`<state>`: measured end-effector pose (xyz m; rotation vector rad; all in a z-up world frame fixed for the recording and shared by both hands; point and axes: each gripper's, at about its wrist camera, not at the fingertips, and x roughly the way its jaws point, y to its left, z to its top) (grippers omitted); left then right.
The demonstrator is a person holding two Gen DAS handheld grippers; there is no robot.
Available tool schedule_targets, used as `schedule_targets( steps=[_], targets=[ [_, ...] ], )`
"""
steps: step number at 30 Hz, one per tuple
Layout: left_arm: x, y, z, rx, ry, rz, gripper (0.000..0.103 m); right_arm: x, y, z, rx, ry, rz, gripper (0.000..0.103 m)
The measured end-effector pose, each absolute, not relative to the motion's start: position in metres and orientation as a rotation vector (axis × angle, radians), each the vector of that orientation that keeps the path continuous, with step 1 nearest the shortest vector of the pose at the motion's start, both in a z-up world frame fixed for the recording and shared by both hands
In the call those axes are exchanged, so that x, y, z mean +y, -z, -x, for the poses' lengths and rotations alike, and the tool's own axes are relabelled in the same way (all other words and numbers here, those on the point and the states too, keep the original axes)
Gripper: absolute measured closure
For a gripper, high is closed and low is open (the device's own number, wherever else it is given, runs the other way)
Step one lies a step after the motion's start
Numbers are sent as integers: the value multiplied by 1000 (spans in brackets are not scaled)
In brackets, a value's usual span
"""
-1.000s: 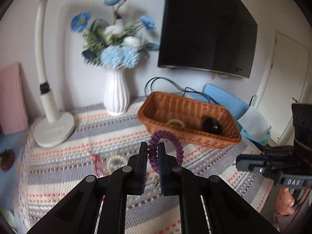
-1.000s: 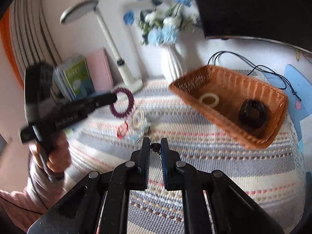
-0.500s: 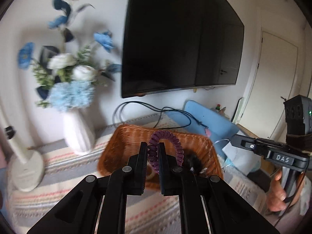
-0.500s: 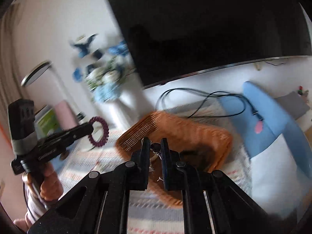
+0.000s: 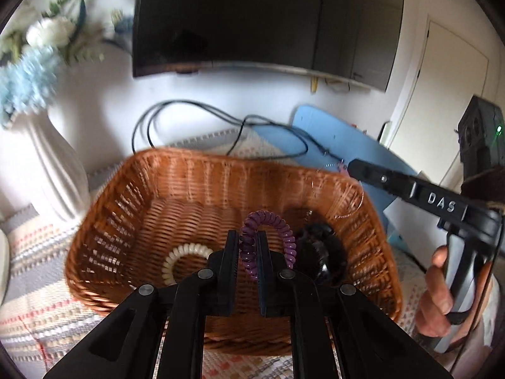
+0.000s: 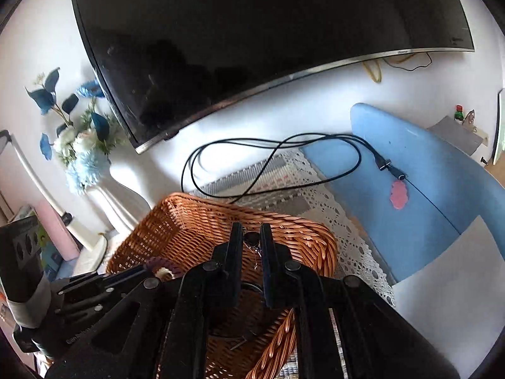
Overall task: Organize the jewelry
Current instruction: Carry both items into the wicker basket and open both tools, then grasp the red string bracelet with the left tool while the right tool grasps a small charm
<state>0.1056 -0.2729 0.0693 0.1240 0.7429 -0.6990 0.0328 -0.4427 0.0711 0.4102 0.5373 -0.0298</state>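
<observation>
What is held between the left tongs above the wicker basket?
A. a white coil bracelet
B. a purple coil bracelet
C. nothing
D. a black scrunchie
B: the left tongs are shut on the purple coil bracelet, while the white coil bracelet and black scrunchie lie in the wicker basket.

One word could be read — "DAS", in pale raised letters on the black arm of the right gripper (image 5: 353,166). The television's (image 6: 252,47) brand mark was too small to read.
</observation>
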Motion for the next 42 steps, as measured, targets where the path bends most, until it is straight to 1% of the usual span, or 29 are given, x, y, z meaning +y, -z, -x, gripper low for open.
schedule_targets(
  steps=[4, 7, 10, 11, 13, 14, 15, 16, 21, 25, 30, 32, 33, 34, 38, 42],
  targets=[
    [-278, -61, -105, 762, 699, -150, 93, -437, -69, -33, 552, 73, -367, 91],
    [-282, -61, -99, 743, 694, -181, 93, -437, -69, -31, 548, 49, -372, 91],
    [-281, -62, -99, 736, 688, -183, 92, -434, -63, -35, 590, -31, -405, 90],
    [-279, -63, -99, 740, 686, -179, 91, -433, -63, -34, 587, -46, -411, 89],
    [-274, -66, -99, 743, 691, -158, 86, -434, -67, -28, 554, -55, -410, 83],
    [-271, -69, -99, 739, 691, -144, 84, -434, -68, -26, 542, -51, -408, 73],
    [-267, -73, -98, 734, 691, -128, 81, -435, -69, -24, 529, -46, -409, 68],
    [-264, -77, -98, 728, 690, -117, 79, -436, -69, -22, 521, -43, -411, 67],
    [-240, -108, -81, 653, 663, -106, 79, -437, -66, -19, 519, 65, -372, 67],
    [-199, -136, -56, 581, 619, -107, 78, -429, -74, -7, 464, 121, -313, 67],
    [-114, -160, -20, 544, 518, -73, 77, -408, -86, 19, 471, 70, -330, 67],
    [-81, -162, -9, 544, 529, -26, 66, -394, -94, 28, 486, 26, -324, 67],
    [-61, -162, -2, 553, 544, 6, 55, -386, -100, 33, 489, 7, -311, 67],
    [-46, -162, 4, 556, 544, 24, 53, -377, -107, 39, 490, -8, -293, 67],
    [-2, -156, 24, 549, 477, 35, 53, -341, -138, 62, 465, -109, -268, 67],
    [22, -145, 38, 573, 485, 69, 53, -297, -153, 73, 503, -203, -234, 67]
  ],
)
